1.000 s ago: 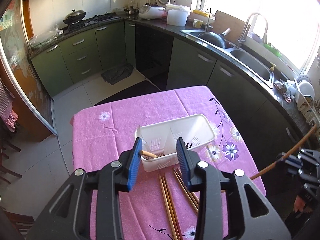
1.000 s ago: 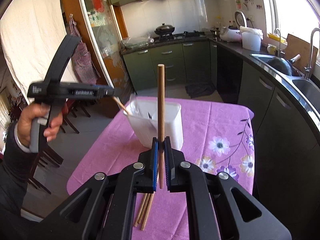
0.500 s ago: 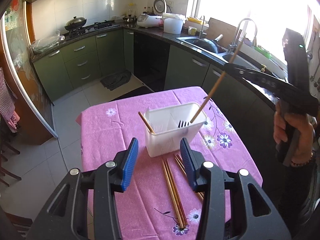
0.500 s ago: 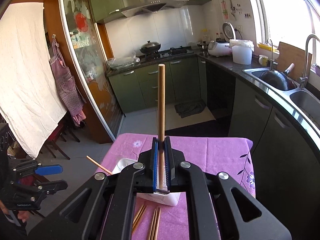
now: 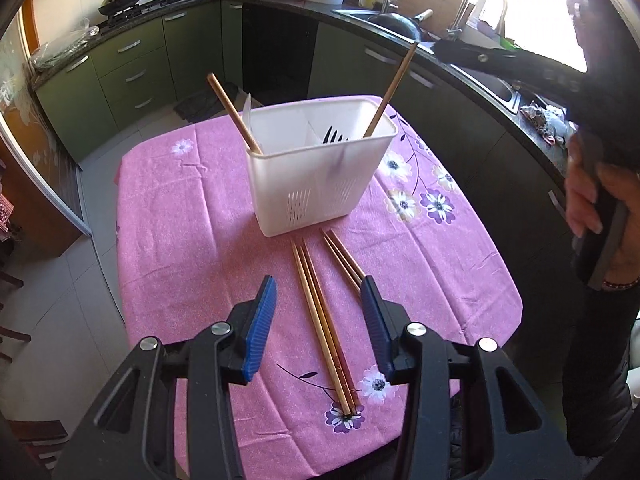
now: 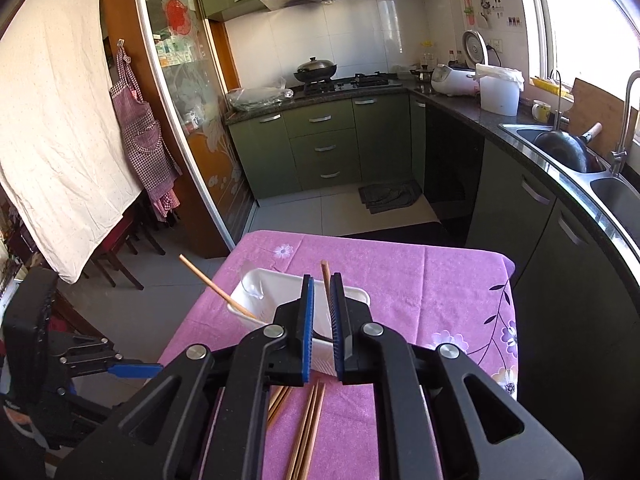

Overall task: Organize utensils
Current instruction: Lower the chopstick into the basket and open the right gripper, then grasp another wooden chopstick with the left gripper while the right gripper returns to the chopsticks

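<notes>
The holder (image 5: 320,168) stands on the table (image 5: 180,240) at 12 o'clock from the left gripper (image 5: 320,320). One chopstick (image 5: 233,113) leans out of its 9 o'clock compartment and a second chopstick (image 5: 390,90) leans out at 3 o'clock. In the right wrist view the right gripper (image 6: 321,328) has its fingers slightly parted around the upper end of that second chopstick (image 6: 326,280); whether the pads touch it cannot be told, but it appears released. The loose chopsticks (image 5: 320,320) lie in two bundles on the cloth, running from the holder base toward 6 o'clock, directly between the wide-open fingers of the left gripper. The step in hand is judged to be the next pick. Lower the left gripper straight down, keeping the fingers across the sticks, not along them. Single out one stick, or a pair lying flush; the bundles touch, so a broad grasp may drag neighbours. Grip near mid-length to prevent swinging, lift clear, then tip upright over a compartment. Withdraw the right gripper upward without nudging the leaning stick.
</notes>
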Tool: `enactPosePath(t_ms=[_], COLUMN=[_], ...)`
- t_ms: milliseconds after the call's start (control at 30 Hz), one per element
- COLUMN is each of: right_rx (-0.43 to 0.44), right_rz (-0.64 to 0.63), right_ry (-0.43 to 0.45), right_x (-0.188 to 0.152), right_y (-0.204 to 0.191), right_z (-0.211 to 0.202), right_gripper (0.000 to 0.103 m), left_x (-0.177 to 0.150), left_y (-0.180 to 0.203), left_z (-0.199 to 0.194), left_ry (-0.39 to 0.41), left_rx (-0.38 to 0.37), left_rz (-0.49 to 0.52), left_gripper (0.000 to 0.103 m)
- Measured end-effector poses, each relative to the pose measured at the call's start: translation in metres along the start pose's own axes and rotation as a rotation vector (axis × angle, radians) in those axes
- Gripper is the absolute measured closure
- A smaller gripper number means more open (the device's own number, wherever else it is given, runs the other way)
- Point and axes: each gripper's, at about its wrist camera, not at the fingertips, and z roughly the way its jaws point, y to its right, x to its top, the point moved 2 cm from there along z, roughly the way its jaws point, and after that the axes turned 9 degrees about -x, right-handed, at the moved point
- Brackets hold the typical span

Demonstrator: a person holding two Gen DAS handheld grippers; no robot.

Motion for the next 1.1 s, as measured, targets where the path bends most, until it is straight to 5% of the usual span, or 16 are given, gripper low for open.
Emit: enactPosePath(t_ms=[167,467,1100], right_rx=[-0.007,-0.021,-0.004], right_rz=[-0.019,-0.017,-0.022], right_ry=[-0.093,-0.323,-0.390], right_x=[-0.050,-0.142,-0.158], right_y=[0.014,0.037,0.040], right_z=[-0.002,0.057,0.079], right_gripper=[0.092,0.089,0.083], left_x=[-0.013,-0.023,-0.014], left_y=[-0.007,-0.019,-0.036], left_z=[0.047,0.127,0.174], left_ry=[-0.098,-0.248,-0.349], left_rx=[0.008,0.047,0.142], left_rz=[-0.031,-0.105,-0.114], left_gripper=[0.061,0.069,0.089])
